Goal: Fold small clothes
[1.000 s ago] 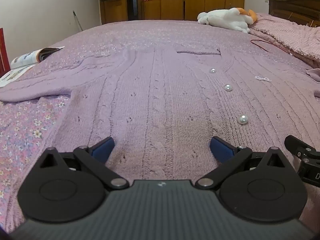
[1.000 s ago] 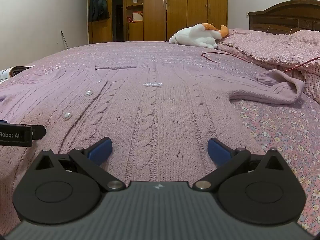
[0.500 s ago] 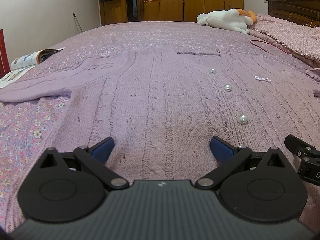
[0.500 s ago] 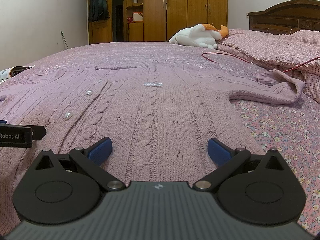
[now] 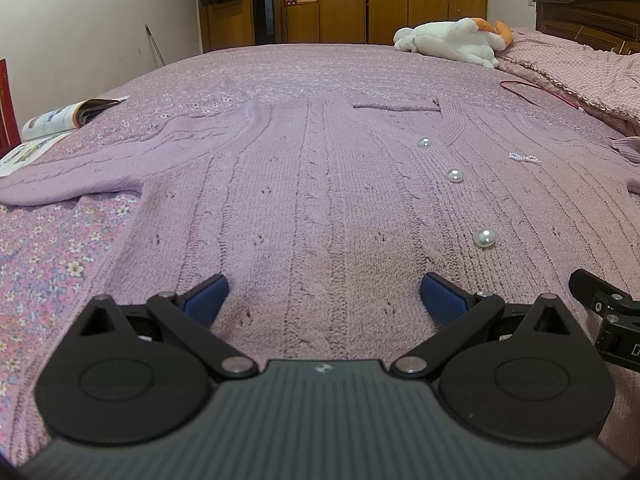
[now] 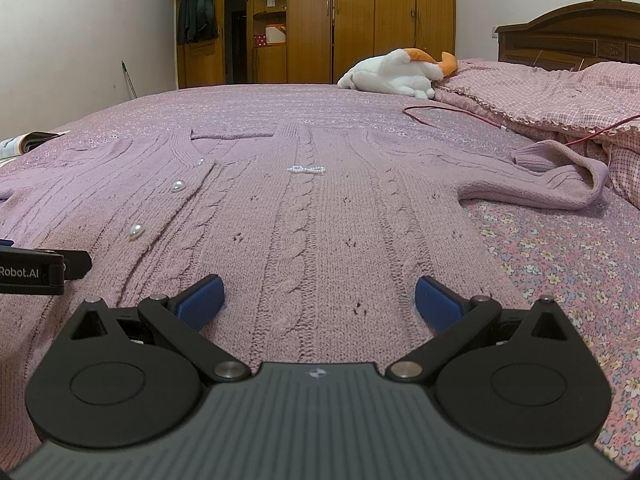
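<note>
A lilac cable-knit cardigan (image 5: pixel 320 200) with pearl buttons (image 5: pixel 485 237) lies flat, front up, on the bed. It also shows in the right wrist view (image 6: pixel 312 220). My left gripper (image 5: pixel 324 300) is open, low over the hem on the cardigan's left half. My right gripper (image 6: pixel 318 300) is open, low over the hem on its right half. The left sleeve (image 5: pixel 80 176) stretches out to the left. The right sleeve (image 6: pixel 560 176) lies bent toward the pillow.
A floral purple bedspread (image 6: pixel 560 272) covers the bed. A white plush toy (image 6: pixel 396 74) lies at the far end beside a pink checked quilt (image 6: pixel 560 92) with a red cable (image 6: pixel 452 114). An open magazine (image 5: pixel 60 118) lies at the left edge. Wooden wardrobes (image 6: pixel 360 20) stand behind.
</note>
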`<state>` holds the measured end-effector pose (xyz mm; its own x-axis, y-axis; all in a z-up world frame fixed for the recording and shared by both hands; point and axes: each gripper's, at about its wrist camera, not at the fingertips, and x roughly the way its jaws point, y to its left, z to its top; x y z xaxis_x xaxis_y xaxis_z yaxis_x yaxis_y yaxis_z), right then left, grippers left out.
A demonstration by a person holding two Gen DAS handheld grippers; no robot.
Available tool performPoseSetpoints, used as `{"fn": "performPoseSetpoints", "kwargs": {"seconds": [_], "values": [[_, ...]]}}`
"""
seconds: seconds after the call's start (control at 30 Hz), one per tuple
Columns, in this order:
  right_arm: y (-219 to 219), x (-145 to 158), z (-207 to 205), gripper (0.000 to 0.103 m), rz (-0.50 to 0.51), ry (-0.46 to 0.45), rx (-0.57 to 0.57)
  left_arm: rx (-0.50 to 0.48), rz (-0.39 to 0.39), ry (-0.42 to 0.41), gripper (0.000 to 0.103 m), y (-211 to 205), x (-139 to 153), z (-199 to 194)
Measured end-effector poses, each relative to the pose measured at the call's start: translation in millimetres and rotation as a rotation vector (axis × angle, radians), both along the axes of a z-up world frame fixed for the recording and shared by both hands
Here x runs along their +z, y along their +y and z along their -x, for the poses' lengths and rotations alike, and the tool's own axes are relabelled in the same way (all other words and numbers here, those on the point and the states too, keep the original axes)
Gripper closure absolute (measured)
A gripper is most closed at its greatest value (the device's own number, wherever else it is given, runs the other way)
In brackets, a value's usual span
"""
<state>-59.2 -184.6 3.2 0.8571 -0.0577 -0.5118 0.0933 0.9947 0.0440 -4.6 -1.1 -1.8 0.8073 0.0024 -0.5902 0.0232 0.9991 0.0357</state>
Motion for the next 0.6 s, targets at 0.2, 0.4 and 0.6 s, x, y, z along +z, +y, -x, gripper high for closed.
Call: {"fn": "performPoseSetpoints", "kwargs": {"seconds": [0.2, 0.4, 0.6], "values": [[0.0, -0.3, 0.0, 0.0, -0.006, 0.004, -0.002, 0.0, 0.0, 0.001, 0.0, 0.2, 0.2, -0.9], [-1.0, 1.9, 1.0, 0.0, -0.002, 0.002, -0.002, 0.0, -0.001, 0.001, 0.0, -0.3, 0.8, -0.8], [-0.1, -0.2, -0.5, 0.0, 0.0, 0.001, -0.005, 0.001, 0.0, 0.006, 0.0, 1.9, 0.8, -4.3]]}}
